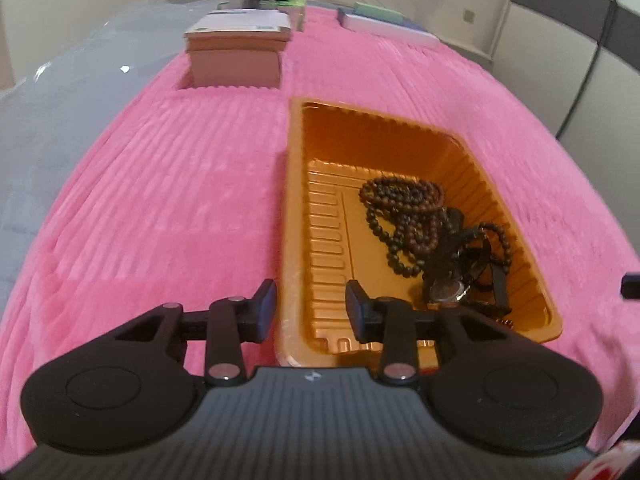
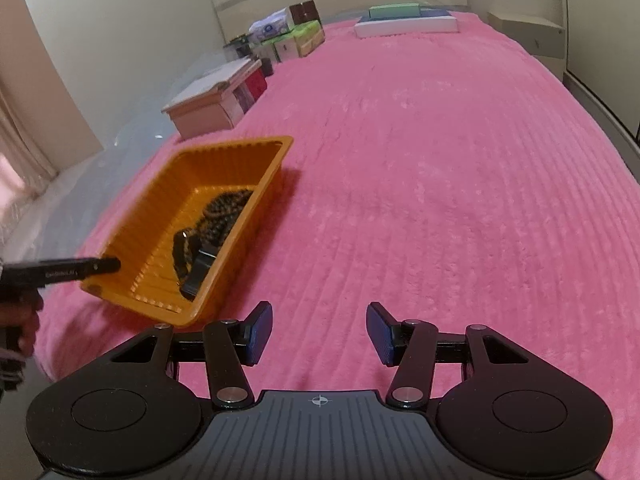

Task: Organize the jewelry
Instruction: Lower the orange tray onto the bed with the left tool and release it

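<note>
A pink blanket (image 2: 420, 184) covered the bed, and most of it lay bare: the whole stretch ahead of the right gripper (image 2: 319, 332) ran open up to a white box (image 2: 406, 26) near the far edge. Along the left border, where the blanket gave way to a grey plastic sheet (image 1: 60, 92), stood a row of boxes (image 2: 224, 100), well apart from the work area. On the right, the blanket ended near a cabinet (image 2: 528, 34) by the wall.

The orange tray (image 1: 294, 208) sat on the blanket, with open blanket to its left in the left wrist view. Inside it, toward the near right corner, lay a heap of dark beads (image 1: 404, 216), tangled with a watch (image 1: 446, 290) on a black strap. In the right wrist view the tray (image 2: 240, 146) lay to the left, and the heap (image 2: 224, 208) showed blurred against its right wall.

The left gripper (image 1: 311, 310) was spread and held nothing; its fingers straddled the tray's near left rim, one finger (image 1: 264, 308) outside over the blanket, the other over the tray floor. Whether either touched the rim could not be told. The right gripper was also spread wide and held nothing, over bare blanket just right of the tray's near corner.
</note>
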Available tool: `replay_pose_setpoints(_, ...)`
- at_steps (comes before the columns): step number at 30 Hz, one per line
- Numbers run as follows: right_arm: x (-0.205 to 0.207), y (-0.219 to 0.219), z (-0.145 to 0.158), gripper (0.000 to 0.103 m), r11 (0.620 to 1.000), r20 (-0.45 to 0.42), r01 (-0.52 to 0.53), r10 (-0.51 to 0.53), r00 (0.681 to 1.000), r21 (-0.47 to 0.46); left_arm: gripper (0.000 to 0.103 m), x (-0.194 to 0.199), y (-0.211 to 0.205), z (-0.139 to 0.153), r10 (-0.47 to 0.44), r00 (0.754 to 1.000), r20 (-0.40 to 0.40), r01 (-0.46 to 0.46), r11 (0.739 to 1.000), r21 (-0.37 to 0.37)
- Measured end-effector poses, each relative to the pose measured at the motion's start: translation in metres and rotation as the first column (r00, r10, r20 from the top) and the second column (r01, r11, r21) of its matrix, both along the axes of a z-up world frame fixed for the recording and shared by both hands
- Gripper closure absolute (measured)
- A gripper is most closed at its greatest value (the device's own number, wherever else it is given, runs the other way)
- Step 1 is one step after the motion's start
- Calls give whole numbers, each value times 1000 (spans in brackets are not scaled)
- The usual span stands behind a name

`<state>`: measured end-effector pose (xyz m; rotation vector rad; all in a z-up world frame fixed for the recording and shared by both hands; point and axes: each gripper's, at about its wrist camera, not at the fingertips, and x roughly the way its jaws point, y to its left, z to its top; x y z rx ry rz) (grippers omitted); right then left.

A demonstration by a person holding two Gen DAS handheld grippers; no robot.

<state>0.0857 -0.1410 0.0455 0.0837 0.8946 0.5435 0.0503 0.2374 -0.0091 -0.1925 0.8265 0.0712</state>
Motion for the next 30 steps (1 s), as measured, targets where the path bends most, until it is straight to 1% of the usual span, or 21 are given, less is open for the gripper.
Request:
replay_pose_setpoints(4, -7, 11, 2, 51, 1000, 2, -4, 4, 1000, 10, 69, -16, 8, 11, 64, 997, 40, -64, 998, -25)
replay_pose_setpoints(6, -12, 10, 4, 51, 1000, 1, 4, -5, 1000, 22, 67, -25, 6, 17, 82, 995, 63, -80, 996, -33)
replay_pose_setpoints(7, -14, 11, 4, 51, 1000, 2, 10, -10, 1000, 26, 61, -30, 3, 21, 87, 993, 74, -85, 996, -26)
replay_pose_setpoints(8, -16, 12, 4, 50, 1000, 2, 13, -13, 1000, 27, 53, -34, 0, 23, 97, 992, 82, -96, 995, -15)
replay_pose_setpoints(9, -19, 11, 4, 50, 1000, 4, 15, -15, 1000, 27, 48, -39, -3, 25, 108, 990, 87, -108, 994, -5)
replay_pose_setpoints(11, -24, 12, 5, 50, 999, 15, 25, -25, 1000, 19, 20, -47, -11, 29, 121, 987, 108, -123, 992, 21)
replay_pose_setpoints(14, -33, 10, 5, 50, 999, 26, 34, -34, 999, 4, 6, -56, -27, 32, 96, 988, 121, -105, 992, 66)
replay_pose_setpoints(16, -39, 7, 3, 48, 999, 30, 42, -41, 999, -6, 0, -60, -39, 32, 76, 990, 118, -86, 992, 88)
replay_pose_setpoints(18, -46, 4, 1, 47, 999, 33, 44, -44, 998, -14, 0, -63, -52, 31, 50, 993, 111, -60, 995, 85)
replay_pose_setpoints(20, -52, 4, -3, 45, 999, 35, 42, -41, 999, -25, 0, -65, -66, 29, -2, 995, 99, -5, 998, 68)
replay_pose_setpoints(23, -59, 5, -8, 44, 997, 38, 47, -45, 998, -58, 0, -66, -87, 29, -15, 997, 76, 8, 996, 93)
replay_pose_setpoints(27, -65, 4, -14, 44, 994, 36, 63, -60, 998, -91, 0, -66, -112, 28, -21, 998, 59, 17, 998, 66)
replay_pose_setpoints(30, -68, 5, -18, 44, 992, 21, 65, -63, 998, -110, 1, -67, -133, 25, -36, 999, 29, 33, 995, 89)
